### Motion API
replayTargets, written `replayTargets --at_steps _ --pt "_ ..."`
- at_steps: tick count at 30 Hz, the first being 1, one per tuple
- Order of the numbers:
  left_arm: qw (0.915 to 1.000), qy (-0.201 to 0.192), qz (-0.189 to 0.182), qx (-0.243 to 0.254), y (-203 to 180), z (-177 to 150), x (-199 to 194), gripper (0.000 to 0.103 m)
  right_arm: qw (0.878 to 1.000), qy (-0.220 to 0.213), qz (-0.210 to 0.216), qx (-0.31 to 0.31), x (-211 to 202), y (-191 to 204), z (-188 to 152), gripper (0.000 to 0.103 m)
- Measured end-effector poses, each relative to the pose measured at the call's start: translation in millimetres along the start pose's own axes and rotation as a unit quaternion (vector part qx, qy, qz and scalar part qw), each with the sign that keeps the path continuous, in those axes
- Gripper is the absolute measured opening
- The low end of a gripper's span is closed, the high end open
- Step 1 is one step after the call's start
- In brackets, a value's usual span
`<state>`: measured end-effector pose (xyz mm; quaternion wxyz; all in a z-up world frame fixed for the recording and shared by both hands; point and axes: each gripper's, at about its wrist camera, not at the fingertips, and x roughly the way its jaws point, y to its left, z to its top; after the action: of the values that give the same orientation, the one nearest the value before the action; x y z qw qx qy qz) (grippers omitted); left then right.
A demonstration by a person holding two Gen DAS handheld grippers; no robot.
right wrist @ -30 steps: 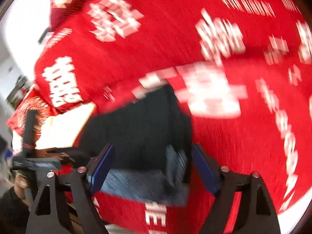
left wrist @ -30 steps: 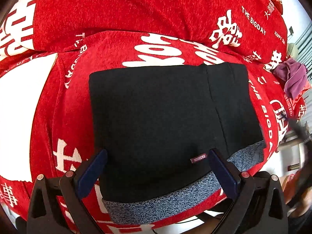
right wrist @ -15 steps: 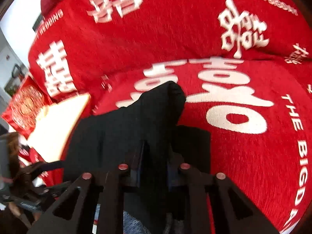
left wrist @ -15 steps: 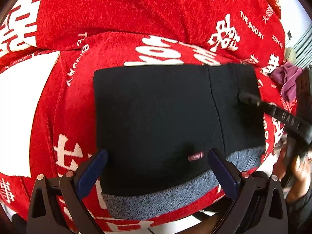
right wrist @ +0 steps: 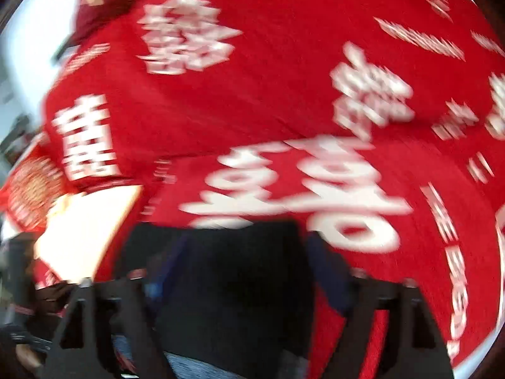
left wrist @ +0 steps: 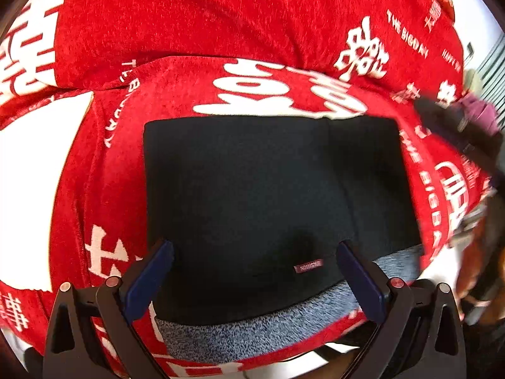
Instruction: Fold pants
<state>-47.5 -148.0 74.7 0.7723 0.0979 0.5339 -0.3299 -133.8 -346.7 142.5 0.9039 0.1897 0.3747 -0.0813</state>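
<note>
Pants: lay folded into a black rectangle on the red printed cover, near edge toward the camera; grey lining band showed along that near edge, small reddish label just above it
Left gripper: hovered over the near part of the pants, jaws spread wide, blue pads apart on either side, nothing pinched
Right gripper: released, jaws just reopened, dark pads standing wide; black cloth lay between them but was not pressed
Left view only: sharp; whole outline of the folded pants, a vertical seam right of centre, the label, a blurred dark arm of the other tool at the far right edge, purple cloth behind it
Right view only: heavily blurred; only the near right part of the pants seen, a cream panel to the left, a darker red patterned cushion at far left, blurred dark tool parts low on the left
Around: white characters and lettering printed across the cover; pale floor past its edges
In the way: gripper frames hid the nearest strip of the pants in both views; blur hid fold detail in the right view
</note>
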Motion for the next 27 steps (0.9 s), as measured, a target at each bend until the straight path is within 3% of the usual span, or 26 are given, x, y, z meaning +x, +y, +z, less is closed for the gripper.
replayTargets --at_steps 3,8,9,12,14,17,22,27 --pt "0.9996 0.002 0.024 0.016 -4.1 -3.0 7.5 0.103 0.998 0.032 0.050 -0.028 29.2 14.2 7.8 0.085" --pt "0.9993 0.006 0.028 0.022 -3.5 -4.5 14.3 0.103 0.991 0.129 0.021 0.039 102.5 -26.3 -1.1 0.085" --pt "0.9993 0.006 0.029 0.023 -3.7 -4.6 14.9 0.103 0.990 0.131 0.025 0.046 108.0 -33.2 -3.5 0.085" --pt "0.9993 0.007 0.030 0.021 -4.2 -4.5 16.0 0.103 0.991 0.130 0.027 0.036 104.5 -33.4 -5.9 0.085" --pt "0.9992 0.012 0.033 0.020 -3.7 -4.2 14.5 0.103 0.990 0.137 0.006 0.018 96.9 -28.0 -5.6 0.085" --pt "0.9997 0.008 0.021 0.009 0.7 -3.3 7.5 0.103 0.994 0.113 -0.003 -0.003 58.3 -12.8 -11.1 0.085" --pt "0.9995 0.012 0.028 0.006 3.1 -3.1 13.0 0.103 0.994 0.092 -0.023 -0.049 -1.3 11.0 -64.0 0.086" --pt "0.9994 0.005 0.033 0.011 3.9 -9.2 18.3 0.103 0.993 0.089 -0.016 -0.073 -8.0 18.1 -109.6 0.092"
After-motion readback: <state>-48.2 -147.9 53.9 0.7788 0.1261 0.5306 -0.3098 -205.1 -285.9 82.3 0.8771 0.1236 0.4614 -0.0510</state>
